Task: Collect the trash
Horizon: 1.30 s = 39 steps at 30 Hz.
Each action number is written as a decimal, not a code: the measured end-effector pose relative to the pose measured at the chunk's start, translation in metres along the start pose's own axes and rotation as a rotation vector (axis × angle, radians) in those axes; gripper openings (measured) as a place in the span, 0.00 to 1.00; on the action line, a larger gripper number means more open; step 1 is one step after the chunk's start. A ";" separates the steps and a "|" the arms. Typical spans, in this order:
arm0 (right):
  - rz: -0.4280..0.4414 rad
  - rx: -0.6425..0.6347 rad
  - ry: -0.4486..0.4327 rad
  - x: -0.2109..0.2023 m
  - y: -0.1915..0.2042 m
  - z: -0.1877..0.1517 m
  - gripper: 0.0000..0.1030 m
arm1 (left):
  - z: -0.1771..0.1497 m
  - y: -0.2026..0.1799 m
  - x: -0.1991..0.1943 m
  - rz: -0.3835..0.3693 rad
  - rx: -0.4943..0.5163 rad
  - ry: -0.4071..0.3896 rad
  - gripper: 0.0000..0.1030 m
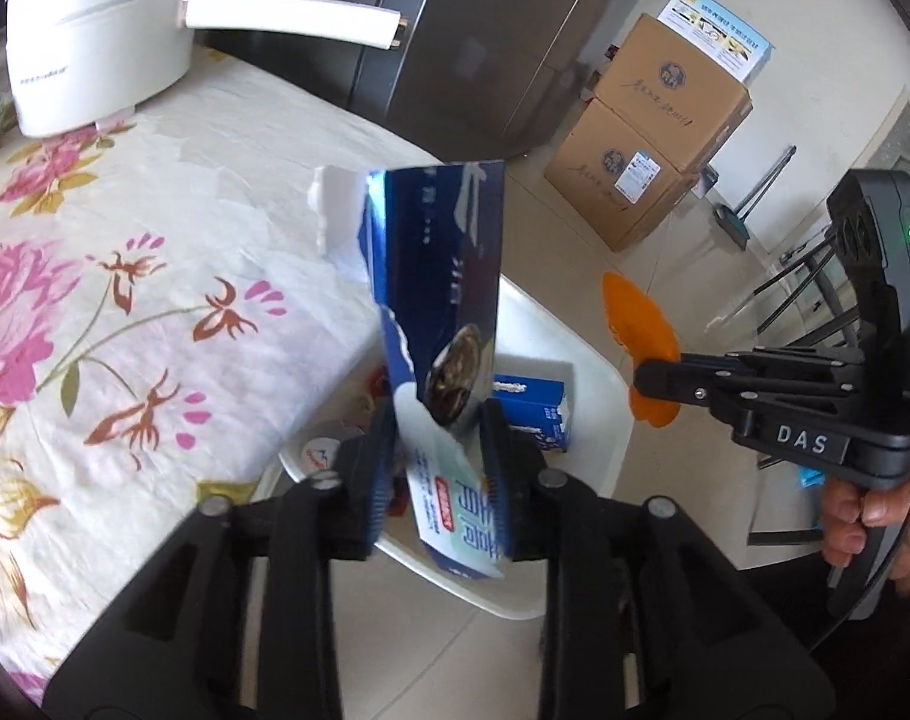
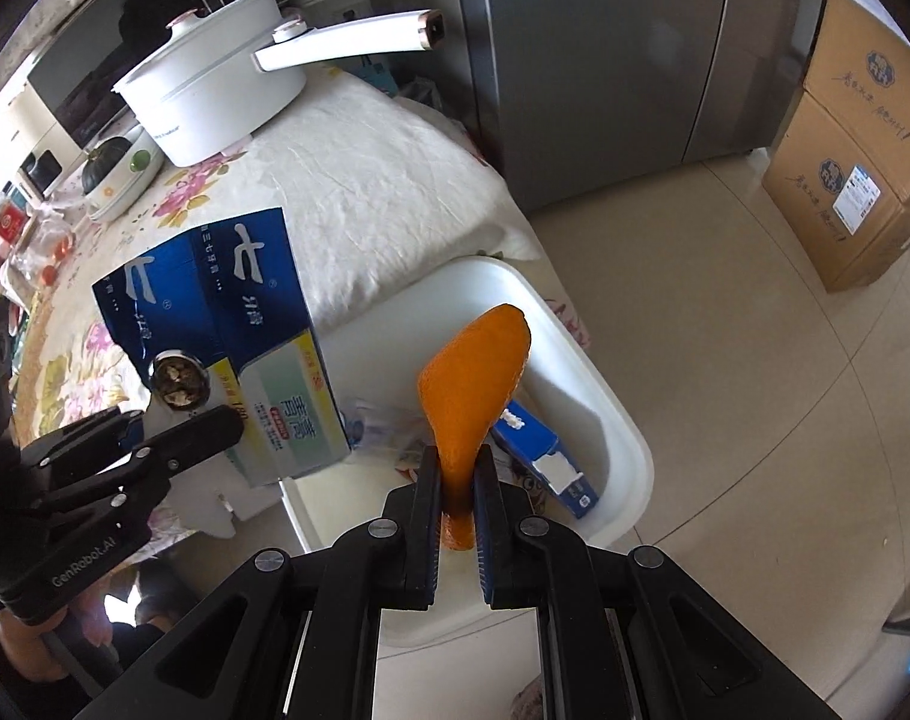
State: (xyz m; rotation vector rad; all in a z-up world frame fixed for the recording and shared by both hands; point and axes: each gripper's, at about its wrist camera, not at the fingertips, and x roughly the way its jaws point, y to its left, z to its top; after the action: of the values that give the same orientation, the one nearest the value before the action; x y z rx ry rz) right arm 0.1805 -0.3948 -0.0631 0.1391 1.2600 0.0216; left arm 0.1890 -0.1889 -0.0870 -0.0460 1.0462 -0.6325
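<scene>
My left gripper [image 1: 440, 468] is shut on a torn blue and white carton [image 1: 440, 300] and holds it upright over the white bin [image 1: 581, 360] beside the table; the carton also shows in the right wrist view [image 2: 233, 324]. My right gripper [image 2: 458, 498] is shut on an orange peel [image 2: 473, 384] and holds it above the same bin [image 2: 599, 396]. The peel shows in the left wrist view [image 1: 641, 330]. A small blue and white box [image 2: 545, 456] and other wrappers lie in the bin.
The table has a floral cloth [image 1: 125, 300] with a white electric pot [image 1: 101, 42] at the back. A dark fridge [image 2: 605, 60] stands behind. Stacked cardboard boxes [image 1: 653, 144] sit on the tiled floor to the right.
</scene>
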 end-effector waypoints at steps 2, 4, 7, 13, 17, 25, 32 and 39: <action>-0.007 0.004 0.004 0.001 -0.004 -0.001 0.10 | 0.001 0.003 0.001 0.024 -0.019 0.020 0.65; -0.009 0.009 0.009 0.002 -0.007 -0.003 0.10 | 0.002 0.008 -0.003 0.063 -0.038 0.024 0.74; -0.008 0.015 0.018 0.004 -0.008 -0.004 0.10 | 0.001 0.011 -0.009 0.107 -0.031 0.042 0.84; 0.010 -0.001 0.039 0.009 0.003 -0.007 0.10 | -0.008 0.019 -0.020 0.167 -0.024 0.054 0.91; 0.020 -0.023 0.058 0.014 0.014 -0.011 0.11 | -0.013 0.020 -0.028 0.197 -0.023 0.046 0.96; 0.044 0.020 0.027 0.009 0.025 -0.019 0.77 | -0.026 0.023 -0.043 0.282 -0.023 0.054 0.97; 0.006 -0.019 -0.041 -0.013 0.034 -0.034 0.83 | -0.045 0.020 -0.065 0.389 -0.034 0.006 0.97; -0.085 -0.102 -0.224 -0.057 0.055 -0.062 1.00 | -0.061 0.007 -0.106 0.479 -0.079 -0.121 0.97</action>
State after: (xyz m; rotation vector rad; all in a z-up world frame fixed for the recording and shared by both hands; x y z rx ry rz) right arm 0.1073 -0.3397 -0.0208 -0.0005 1.0381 -0.0026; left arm 0.1060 -0.1142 -0.0371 0.0951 0.9200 -0.1515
